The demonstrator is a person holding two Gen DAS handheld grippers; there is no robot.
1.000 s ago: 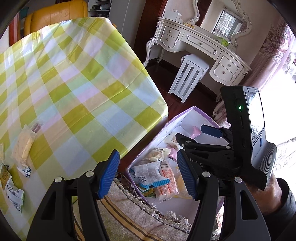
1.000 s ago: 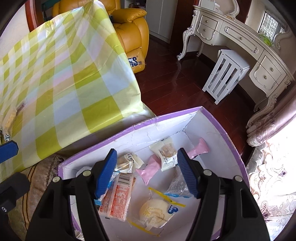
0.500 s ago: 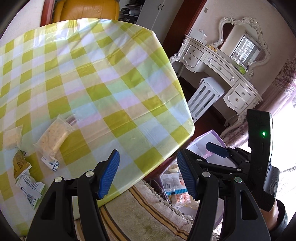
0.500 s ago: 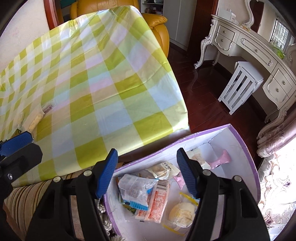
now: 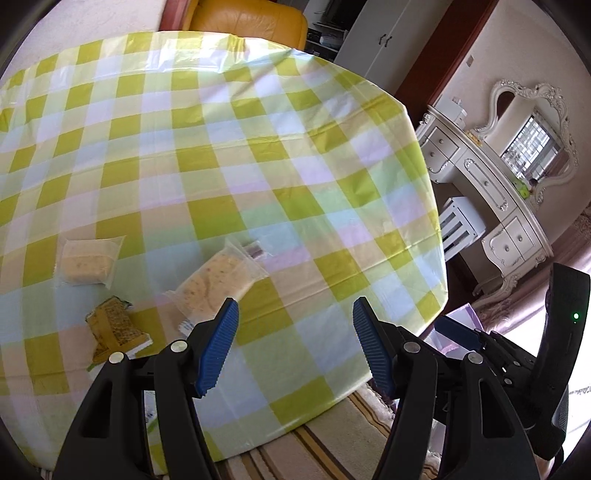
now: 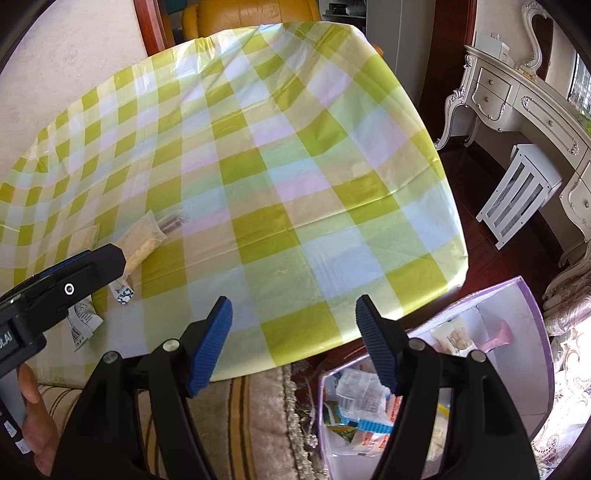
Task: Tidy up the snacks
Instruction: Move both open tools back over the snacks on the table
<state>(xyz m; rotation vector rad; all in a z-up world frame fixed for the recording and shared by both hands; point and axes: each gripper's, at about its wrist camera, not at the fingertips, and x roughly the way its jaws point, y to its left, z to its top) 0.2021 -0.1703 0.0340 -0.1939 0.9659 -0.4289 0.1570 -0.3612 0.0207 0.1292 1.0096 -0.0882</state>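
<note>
Several wrapped snacks lie on the checked tablecloth [image 5: 258, 155]: a long clear-wrapped flatbread pack [image 5: 216, 278], a square pale cake pack [image 5: 86, 260] and a green-yellow packet [image 5: 114, 326]. My left gripper [image 5: 293, 343] is open and empty above the table's near edge, just right of the flatbread pack. My right gripper [image 6: 293, 341] is open and empty over the table's near edge. The purple-rimmed white box [image 6: 532, 295] on the floor at the right holds several snack packs [image 6: 364, 406]. The flatbread pack also shows in the right wrist view [image 6: 146, 240].
A striped rug [image 6: 251, 421] lies under the table edge. A white dressing table [image 5: 491, 184] and white stool [image 6: 521, 188] stand at the right. An orange armchair [image 5: 251, 20] sits behind the table. The other gripper's body [image 5: 554, 354] is close at the right.
Both grippers have swung left and up, away from the box and toward the table. The snacks on the cloth have come into the left view's centre. Both jaws stay open.
</note>
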